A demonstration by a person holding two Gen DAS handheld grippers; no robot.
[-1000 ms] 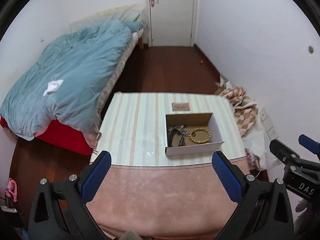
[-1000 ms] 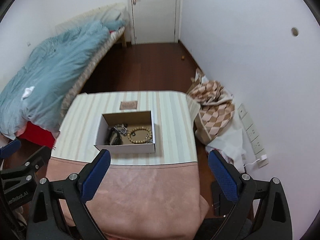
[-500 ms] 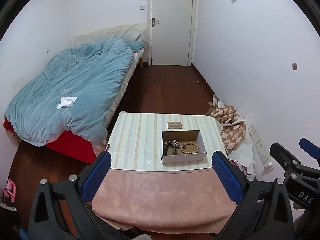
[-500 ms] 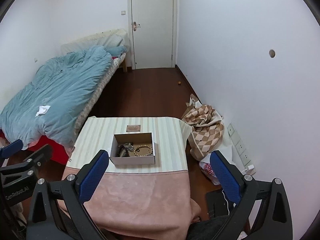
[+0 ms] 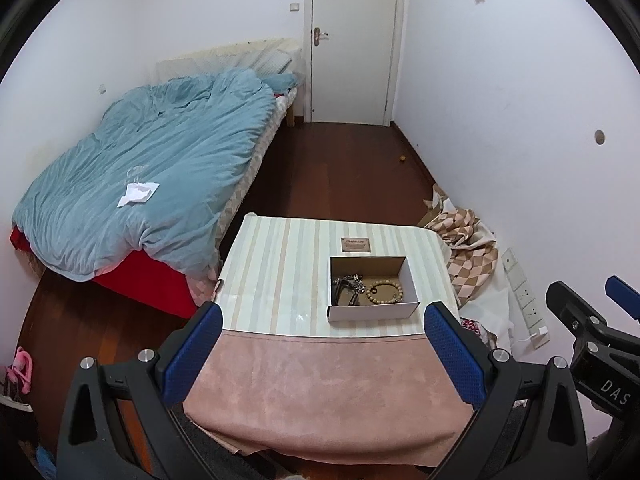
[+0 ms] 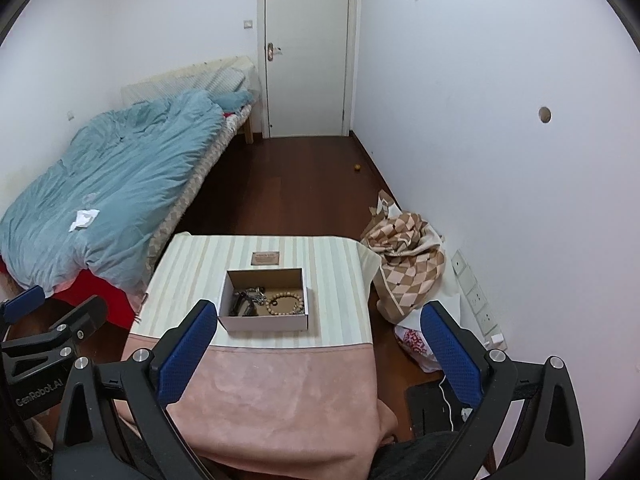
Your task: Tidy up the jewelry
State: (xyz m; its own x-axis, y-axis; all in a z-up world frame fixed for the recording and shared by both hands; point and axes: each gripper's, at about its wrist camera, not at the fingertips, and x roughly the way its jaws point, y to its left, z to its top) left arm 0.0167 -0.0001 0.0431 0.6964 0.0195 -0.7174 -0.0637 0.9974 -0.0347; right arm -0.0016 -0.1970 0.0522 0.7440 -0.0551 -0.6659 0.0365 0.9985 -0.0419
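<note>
An open white cardboard box sits on the striped part of the table. Inside lie a tan bead bracelet and a dark tangle of metal jewelry. A small brown card lies just behind the box. My left gripper and my right gripper are both open and empty, held high above the near pink half of the table, well short of the box.
The table has a striped far half and a pink cloth near half. A bed with a blue duvet stands to the left. A checkered cloth heap and wall sockets are on the right. A closed door is at the back.
Both grippers have risen and pulled back from the table. The box now looks smaller and farther away. Both stay open and empty.
</note>
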